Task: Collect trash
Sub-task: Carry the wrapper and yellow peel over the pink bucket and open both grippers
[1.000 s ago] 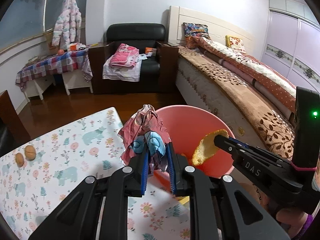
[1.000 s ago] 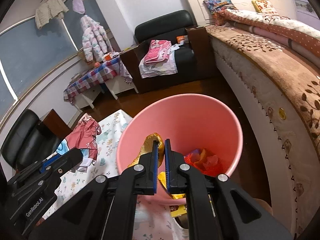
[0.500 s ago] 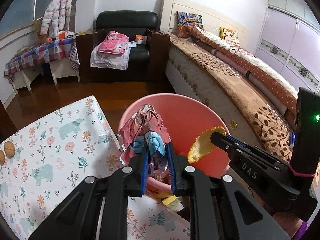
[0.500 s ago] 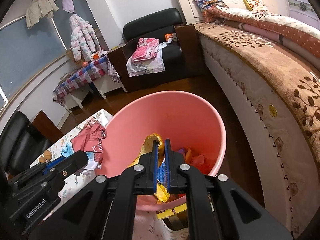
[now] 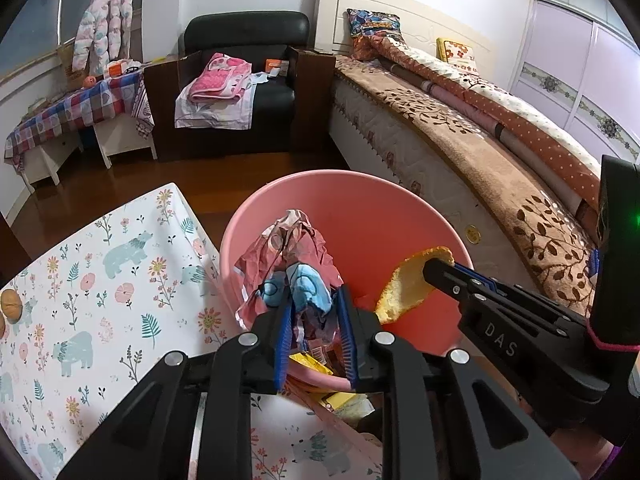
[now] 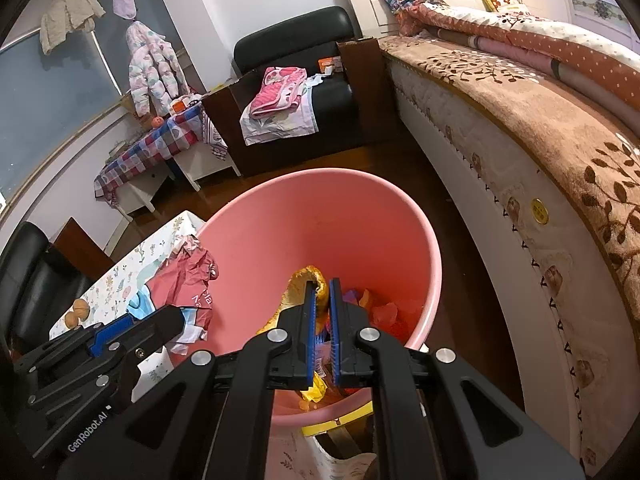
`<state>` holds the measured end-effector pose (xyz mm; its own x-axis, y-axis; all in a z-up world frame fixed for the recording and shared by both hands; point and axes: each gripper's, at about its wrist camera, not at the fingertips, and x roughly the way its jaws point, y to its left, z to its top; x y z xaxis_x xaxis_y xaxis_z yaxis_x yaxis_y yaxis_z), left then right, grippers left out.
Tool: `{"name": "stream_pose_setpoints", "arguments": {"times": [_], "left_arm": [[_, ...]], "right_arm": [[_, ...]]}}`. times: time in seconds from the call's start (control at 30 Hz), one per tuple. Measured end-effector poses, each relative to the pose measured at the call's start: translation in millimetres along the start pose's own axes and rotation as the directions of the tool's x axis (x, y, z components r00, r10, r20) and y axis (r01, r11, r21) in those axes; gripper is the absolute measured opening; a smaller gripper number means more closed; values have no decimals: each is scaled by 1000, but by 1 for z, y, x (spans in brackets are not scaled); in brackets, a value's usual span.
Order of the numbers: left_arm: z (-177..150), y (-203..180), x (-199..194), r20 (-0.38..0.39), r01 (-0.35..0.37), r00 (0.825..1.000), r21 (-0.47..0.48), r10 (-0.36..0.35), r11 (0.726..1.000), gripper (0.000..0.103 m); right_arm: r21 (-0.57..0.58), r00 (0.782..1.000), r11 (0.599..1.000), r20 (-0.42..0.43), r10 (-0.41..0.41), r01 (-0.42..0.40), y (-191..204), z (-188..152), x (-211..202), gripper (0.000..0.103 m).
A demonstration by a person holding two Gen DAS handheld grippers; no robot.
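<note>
Only right wrist view shows walnuts point(image 6: 76, 313) beside chair point(image 6: 24, 280).

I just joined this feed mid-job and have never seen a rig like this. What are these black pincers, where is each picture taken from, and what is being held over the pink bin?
No robot arm here: a person carries two hand-held grippers, each with a fisheye camera looking along its two fingers. One picture comes from the left gripper, the other from the right gripper; each also sees the other from the side.

Both hang over the pink bin, which already holds some scraps. The left one has a crumpled pink-and-blue wrapper between its fingers; its jaws have just been opening, and the pads look clear of it, apparently letting go. The right one is shut on a yellow peel-like scrap.

Beside the bin stands a table with a flowered cloth; two small brown nut-like things lie on it.
</note>
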<state>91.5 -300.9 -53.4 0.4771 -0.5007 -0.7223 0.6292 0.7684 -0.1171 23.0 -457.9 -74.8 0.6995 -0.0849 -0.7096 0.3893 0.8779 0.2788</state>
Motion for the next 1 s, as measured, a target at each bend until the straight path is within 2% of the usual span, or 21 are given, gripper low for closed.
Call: {"name": "stream_pose_setpoints", "arguments": {"times": [0.13,0.3,1.0], "left_arm": [[-1,-2,0,5,-12,1000,7,12,1000,30],[-1,-5,-2,20,-26,999,14,25,1000,47],[-3,-3,-15,60,-50,997,12,49,999,51]], "right_arm": [[0,1000,1000,-1,-2,2,1,-2,1,7],[3,1000,1000,-1,-8,8,0,-3,3,7],[22,999,1000,-36,7,-7,-3,-6,8,7]]}}
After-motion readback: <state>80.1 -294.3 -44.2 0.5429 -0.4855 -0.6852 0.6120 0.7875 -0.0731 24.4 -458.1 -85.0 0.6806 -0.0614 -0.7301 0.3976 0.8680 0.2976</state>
